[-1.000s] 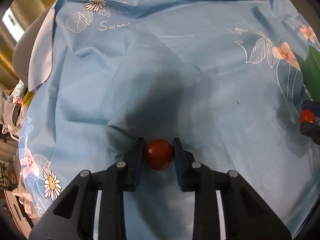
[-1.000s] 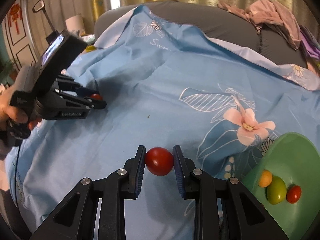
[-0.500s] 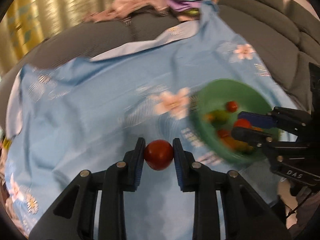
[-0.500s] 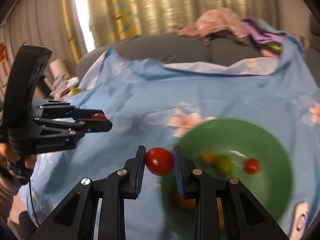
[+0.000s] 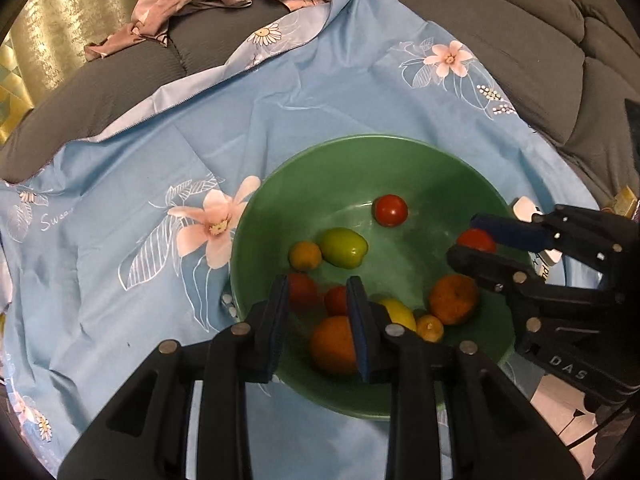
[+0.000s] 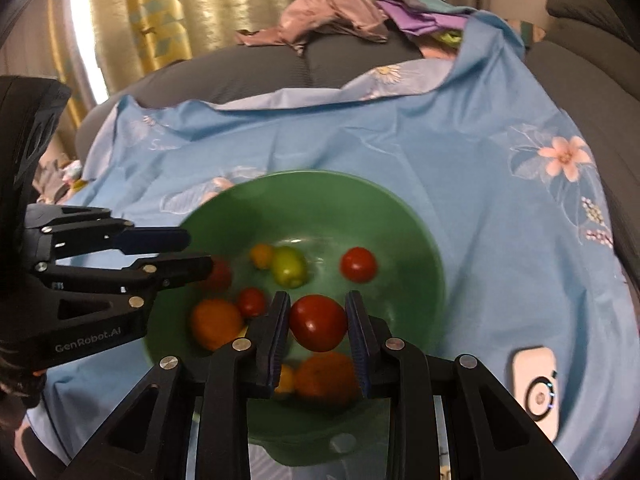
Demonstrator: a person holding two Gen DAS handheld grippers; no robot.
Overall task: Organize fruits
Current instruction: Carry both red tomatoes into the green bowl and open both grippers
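A red tomato (image 6: 318, 323) is clamped in the right gripper (image 6: 318, 330) above the green bowl (image 6: 400, 216) — the left gripper (image 5: 316, 312) is held apart, empty.

A grey sofa (image 5: 500, 36) carries everything. A blue floral sheet (image 5: 160, 160) is spread over its seat, wrinkled and folded back at the far edge. On the sheet sit a green bowl (image 5: 360, 152) and, just beside it, a small white device (image 6: 536, 388). Crumpled clothes (image 6: 332, 16) lie on the sofa beyond the sheet.
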